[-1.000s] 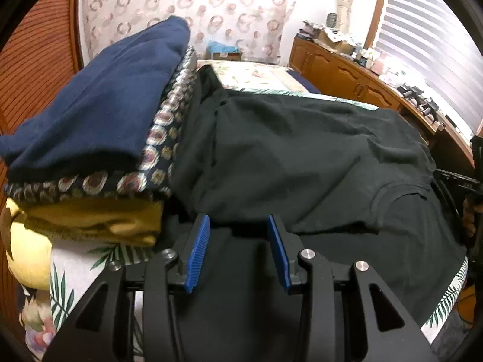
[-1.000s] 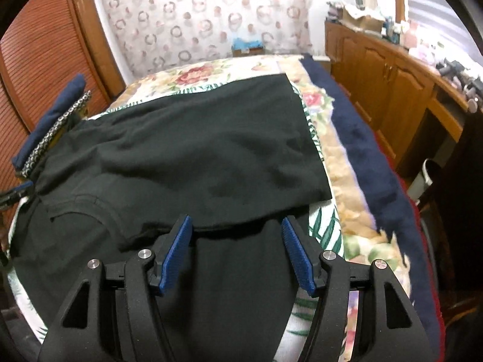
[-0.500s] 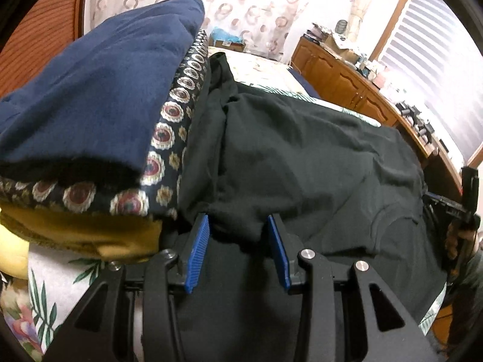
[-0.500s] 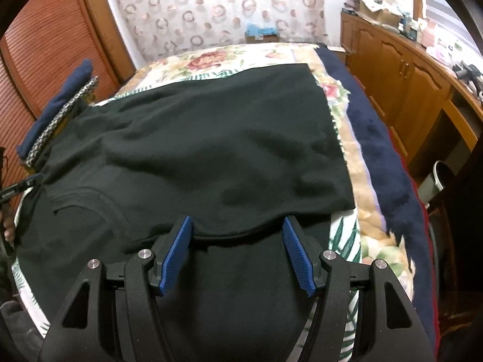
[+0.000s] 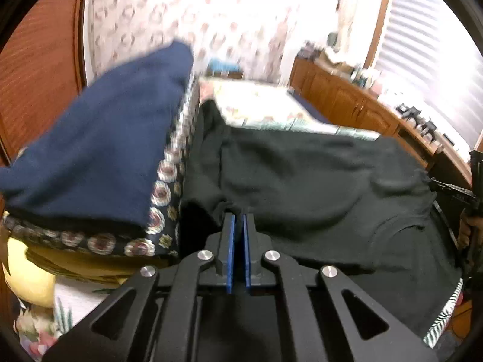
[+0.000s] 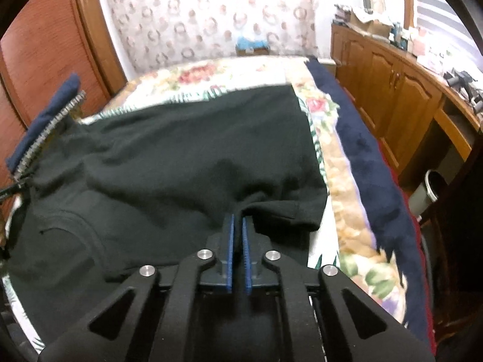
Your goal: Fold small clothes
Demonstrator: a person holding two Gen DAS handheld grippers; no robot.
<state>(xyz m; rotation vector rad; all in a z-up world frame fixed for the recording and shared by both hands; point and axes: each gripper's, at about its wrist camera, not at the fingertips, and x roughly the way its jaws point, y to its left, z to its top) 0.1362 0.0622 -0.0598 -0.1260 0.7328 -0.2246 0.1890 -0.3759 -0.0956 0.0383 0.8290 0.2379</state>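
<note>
Left gripper (image 5: 238, 215) fingers (image 5: 231, 241) clamping tight on a bunched fold of the black shirt (image 5: 317, 181). Right gripper (image 6: 237, 217) fingers (image 6: 246, 250) pinching the shirt's folded edge the same way. Shirt lying spread across the floral bed (image 6: 341, 211), near edge gathering at both sets of fingers. Stack of folded clothes (image 5: 90, 163) sitting just left of shirt. Wooden cabinets (image 6: 392, 90) running along right wall. Both grippers pointing down and forward over the bed.
</note>
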